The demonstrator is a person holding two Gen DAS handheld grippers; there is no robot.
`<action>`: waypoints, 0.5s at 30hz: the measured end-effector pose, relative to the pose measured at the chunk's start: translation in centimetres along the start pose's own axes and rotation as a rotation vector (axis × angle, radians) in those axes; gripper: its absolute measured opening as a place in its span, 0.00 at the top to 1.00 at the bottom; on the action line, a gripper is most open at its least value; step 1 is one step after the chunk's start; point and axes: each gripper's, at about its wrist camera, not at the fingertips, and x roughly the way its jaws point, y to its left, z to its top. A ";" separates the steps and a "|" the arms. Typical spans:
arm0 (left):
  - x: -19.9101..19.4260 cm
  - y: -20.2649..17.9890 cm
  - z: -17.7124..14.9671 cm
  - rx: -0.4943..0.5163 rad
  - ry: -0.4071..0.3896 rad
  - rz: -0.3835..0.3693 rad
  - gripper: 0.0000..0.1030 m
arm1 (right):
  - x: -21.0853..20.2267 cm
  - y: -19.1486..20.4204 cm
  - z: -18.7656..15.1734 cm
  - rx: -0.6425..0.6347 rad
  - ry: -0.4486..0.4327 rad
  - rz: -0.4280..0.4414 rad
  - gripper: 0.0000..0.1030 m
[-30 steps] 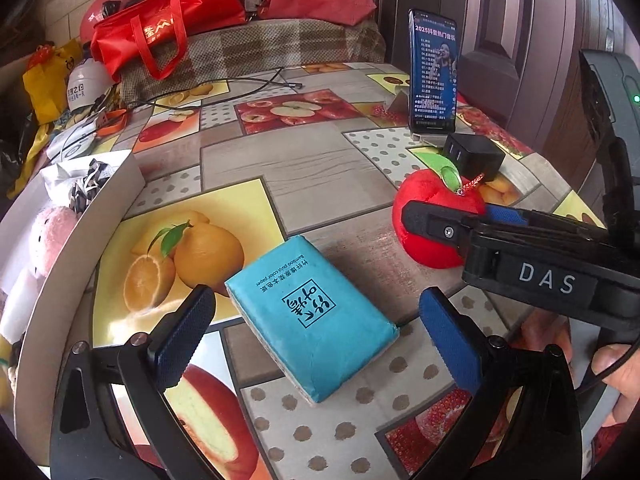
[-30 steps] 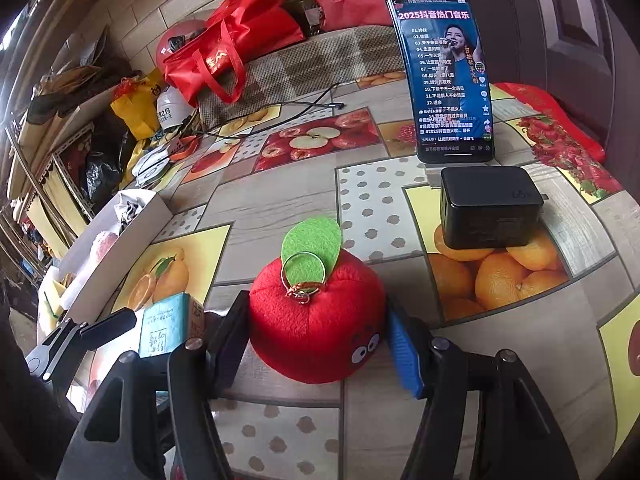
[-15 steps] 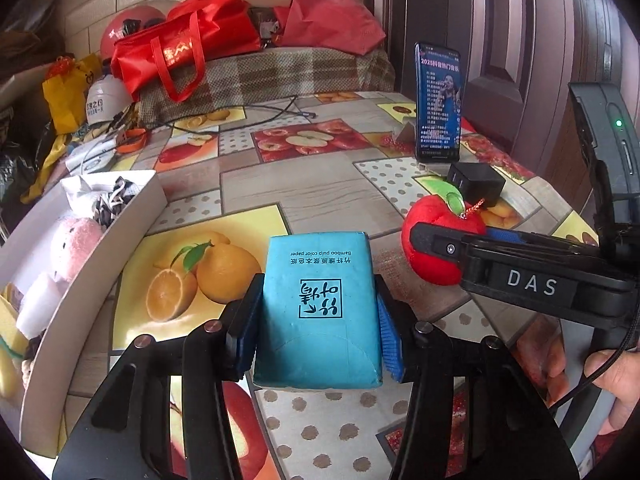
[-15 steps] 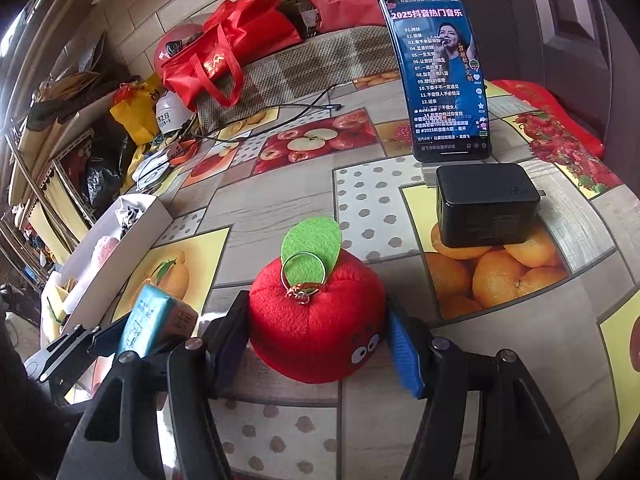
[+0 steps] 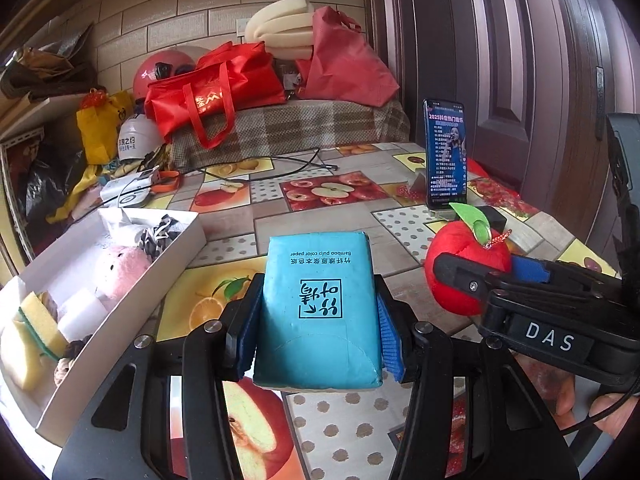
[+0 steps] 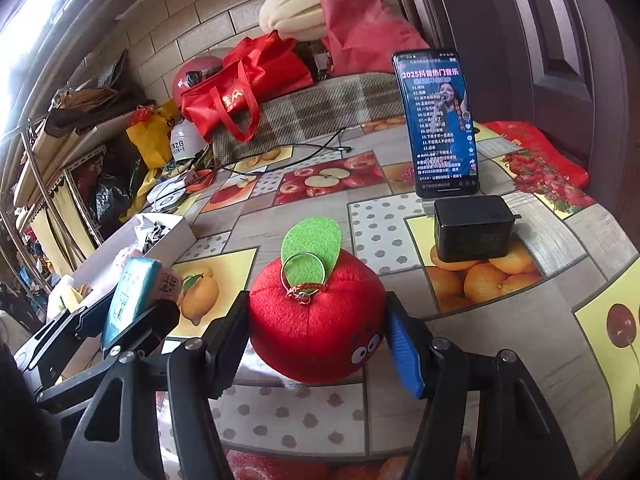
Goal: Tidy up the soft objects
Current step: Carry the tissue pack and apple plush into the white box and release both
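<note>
My left gripper (image 5: 314,320) is shut on a blue tissue pack (image 5: 318,304), lifted off the fruit-print tablecloth and held lengthwise between the blue pads. My right gripper (image 6: 318,338) is shut on a red plush apple (image 6: 316,320) with a green felt leaf and a metal ring, also raised a little. In the left wrist view the apple (image 5: 464,268) and the right gripper (image 5: 496,276) sit to the right. In the right wrist view the tissue pack (image 6: 134,294) and left gripper (image 6: 128,312) show at the left. A white box (image 5: 120,300) with a pink plush, sponges and other soft items lies at the left.
A phone (image 6: 438,124) stands upright on a stand at the far right, with a black charger block (image 6: 472,228) in front of it. Cables (image 5: 280,164), red bags (image 5: 212,84), helmets and clutter line the table's far side. A hand (image 5: 600,416) shows at the lower right.
The left gripper closed on the blue tissue pack and lifted it off the table, tipping upward. The right gripper, holding the apple throughout, also rose slightly.
</note>
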 end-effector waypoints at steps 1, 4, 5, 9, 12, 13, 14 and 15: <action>-0.2 0.2 -0.1 0.001 -0.006 0.003 0.51 | -0.1 0.2 0.0 -0.006 -0.009 -0.006 0.37; -0.8 0.8 -0.3 -0.001 -0.022 0.016 0.51 | -0.4 0.8 -0.2 -0.021 -0.018 -0.010 0.38; -0.9 1.2 -0.4 -0.003 -0.025 0.021 0.51 | -0.4 1.0 -0.3 -0.022 -0.018 -0.009 0.38; -1.4 2.5 -0.7 -0.018 -0.035 0.038 0.51 | -0.5 2.2 -0.7 -0.028 -0.020 -0.001 0.38; -2.0 3.4 -1.0 -0.020 -0.052 0.055 0.51 | -0.5 3.2 -1.0 -0.046 -0.024 0.004 0.38; -2.3 3.6 -1.1 -0.015 -0.059 0.066 0.51 | -0.6 3.6 -1.1 -0.052 -0.027 0.005 0.38; -2.6 3.9 -1.2 -0.010 -0.068 0.076 0.51 | -0.6 4.0 -1.1 -0.058 -0.030 0.006 0.38; -2.8 4.2 -1.3 -0.003 -0.077 0.088 0.51 | -0.5 4.5 -1.2 -0.066 -0.033 0.009 0.38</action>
